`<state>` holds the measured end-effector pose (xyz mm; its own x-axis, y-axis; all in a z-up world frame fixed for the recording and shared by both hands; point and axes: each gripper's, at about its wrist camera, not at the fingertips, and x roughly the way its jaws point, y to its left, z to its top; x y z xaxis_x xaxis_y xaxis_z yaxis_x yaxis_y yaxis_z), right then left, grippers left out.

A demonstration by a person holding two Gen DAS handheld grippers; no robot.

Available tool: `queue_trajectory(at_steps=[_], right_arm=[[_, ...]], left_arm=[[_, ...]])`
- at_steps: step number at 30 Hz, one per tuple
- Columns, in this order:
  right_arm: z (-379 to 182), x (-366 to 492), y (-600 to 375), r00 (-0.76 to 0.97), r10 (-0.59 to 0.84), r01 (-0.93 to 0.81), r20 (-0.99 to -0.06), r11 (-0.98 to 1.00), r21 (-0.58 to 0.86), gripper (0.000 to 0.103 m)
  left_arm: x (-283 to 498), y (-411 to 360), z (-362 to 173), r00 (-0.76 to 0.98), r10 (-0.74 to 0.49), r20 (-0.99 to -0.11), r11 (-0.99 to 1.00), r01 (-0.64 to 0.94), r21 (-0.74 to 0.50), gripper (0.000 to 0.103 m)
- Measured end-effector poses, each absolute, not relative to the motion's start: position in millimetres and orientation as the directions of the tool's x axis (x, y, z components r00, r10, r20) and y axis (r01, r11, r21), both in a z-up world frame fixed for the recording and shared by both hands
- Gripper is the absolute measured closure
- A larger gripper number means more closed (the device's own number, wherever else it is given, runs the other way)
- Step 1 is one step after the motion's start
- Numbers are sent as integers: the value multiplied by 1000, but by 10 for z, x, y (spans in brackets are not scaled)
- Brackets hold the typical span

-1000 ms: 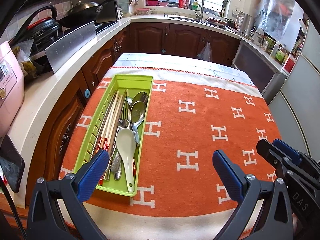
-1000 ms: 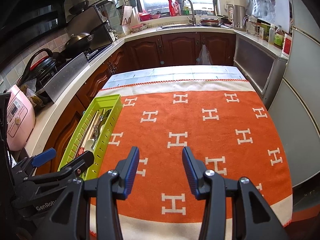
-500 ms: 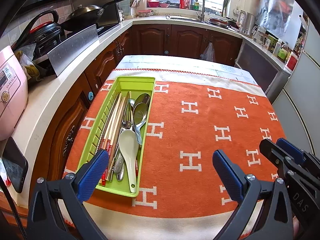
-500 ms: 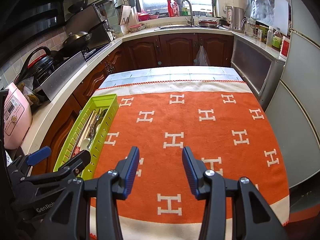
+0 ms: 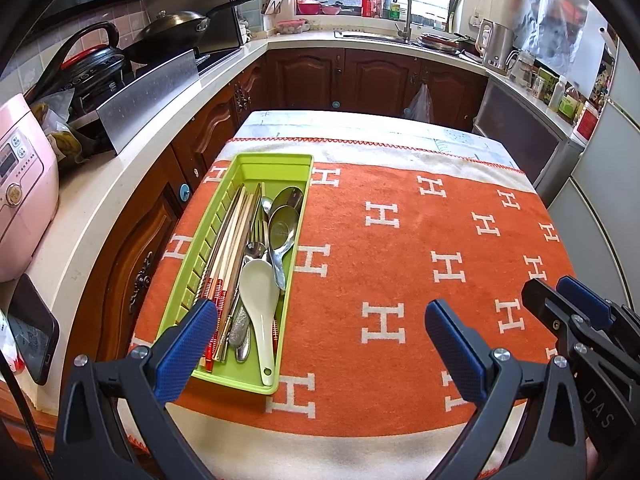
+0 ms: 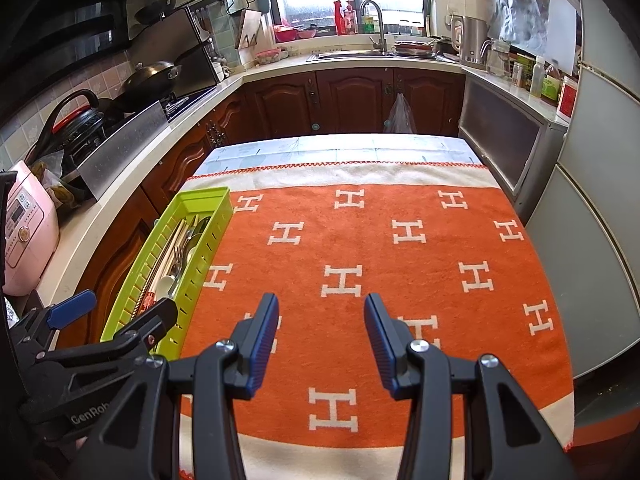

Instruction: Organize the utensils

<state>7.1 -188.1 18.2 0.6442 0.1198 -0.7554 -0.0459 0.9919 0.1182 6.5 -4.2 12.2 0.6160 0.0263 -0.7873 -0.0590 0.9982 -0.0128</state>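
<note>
A lime-green utensil tray (image 5: 276, 160) (image 6: 204, 196) lies lengthwise on the left side of the orange cloth with white H marks (image 5: 400, 264) (image 6: 360, 248). In it lie chopsticks (image 5: 230, 236), a white ceramic spoon (image 5: 258, 292), metal spoons (image 5: 282, 228) and a fork (image 5: 260, 228). My left gripper (image 5: 320, 320) hangs open above the cloth near the tray's near end, nothing between its blue pads. My right gripper (image 6: 320, 316) is open too, over the bare cloth to the right of the tray, holding nothing.
A counter runs along the left with a pink rice cooker (image 5: 20, 192), a black cooker (image 5: 92, 60) and a wok (image 5: 176, 24). A phone (image 5: 32, 328) leans at the counter's near end. Sink and tap (image 6: 372, 24) at the back; grey cabinets (image 6: 592, 220) on the right.
</note>
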Motion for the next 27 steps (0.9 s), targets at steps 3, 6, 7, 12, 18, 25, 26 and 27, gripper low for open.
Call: queue_trajectory(at_steps=[3,6,7,12,18,25,26,27], right_arm=[[182,73,-1878,643,121,-46,-757,992,119,58],[187,68,-1871,641,117,-45,-758,992,115,58],[185,68,-1866,643,119,-45,-757,992,118,58],[170,59,-1864,645,115,-44,-756,992,114,58],[164,53,-1874,645,110,-40,-756,993,111,58],[154,59,-1885,640,108,-36,-761,993,111,58],[151,59,-1891,639,108,-36,-761,993,111,58],[153,58,-1887,640,107,-35,-761,993,109,58]], left_arm=[[67,-44,123,615,28,-788,998,-59,-10,1],[69,-50,127,613,31,-789,998,-62,-9,1],[64,-61,129,614,32,-788,998,-62,-8,1],[69,-63,130,613,34,-790,998,-63,-6,1],[73,-35,132,605,9,-796,998,-58,-33,1],[72,-68,106,598,5,-801,998,-59,-37,1],[71,-76,104,597,6,-802,998,-59,-37,1],[69,-80,105,598,7,-801,998,-59,-36,1]])
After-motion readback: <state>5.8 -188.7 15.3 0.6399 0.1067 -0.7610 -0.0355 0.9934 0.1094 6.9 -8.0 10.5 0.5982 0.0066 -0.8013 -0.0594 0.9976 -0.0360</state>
